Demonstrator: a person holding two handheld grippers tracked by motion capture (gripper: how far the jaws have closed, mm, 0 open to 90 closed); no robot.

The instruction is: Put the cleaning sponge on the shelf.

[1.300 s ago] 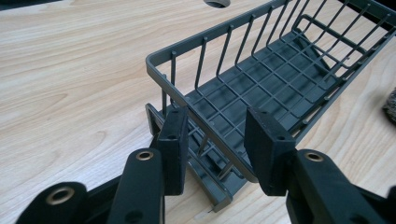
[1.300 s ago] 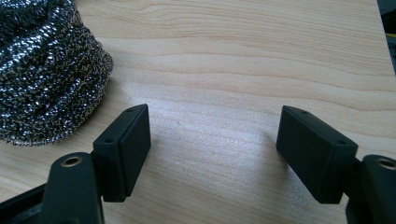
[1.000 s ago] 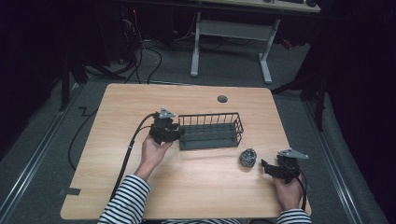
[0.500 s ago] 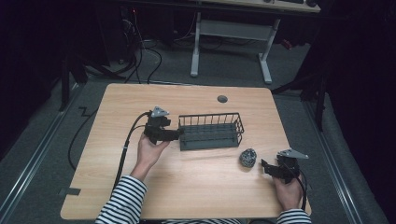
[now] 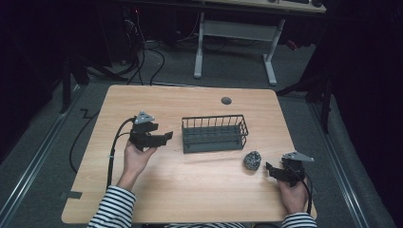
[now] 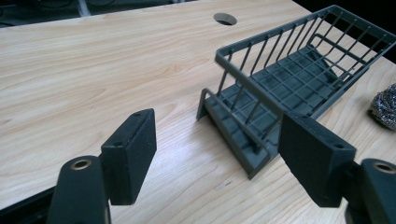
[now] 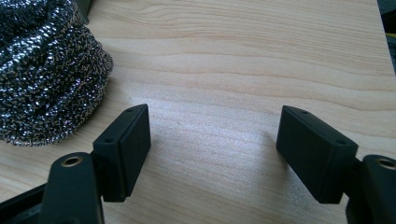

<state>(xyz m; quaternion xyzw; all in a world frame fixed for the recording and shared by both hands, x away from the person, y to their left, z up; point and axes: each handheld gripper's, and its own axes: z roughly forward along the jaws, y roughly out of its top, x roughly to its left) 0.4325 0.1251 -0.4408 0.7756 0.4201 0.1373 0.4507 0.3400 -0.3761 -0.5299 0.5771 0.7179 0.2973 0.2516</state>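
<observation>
now left gripper (image 5: 164, 137) sat wide open, empty, just left of wire basket (image 5: 215, 133); right gripper (image 5: 269, 168) open, empty, beside steel scourer (image 5: 252, 160) on bench (image 5: 190, 190).

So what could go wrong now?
The steel wool ball lies just outside the open right gripper, not between its jaws; closing now might nudge it away. The wire basket looks light, and the open left gripper sits close enough to bump it.
</observation>
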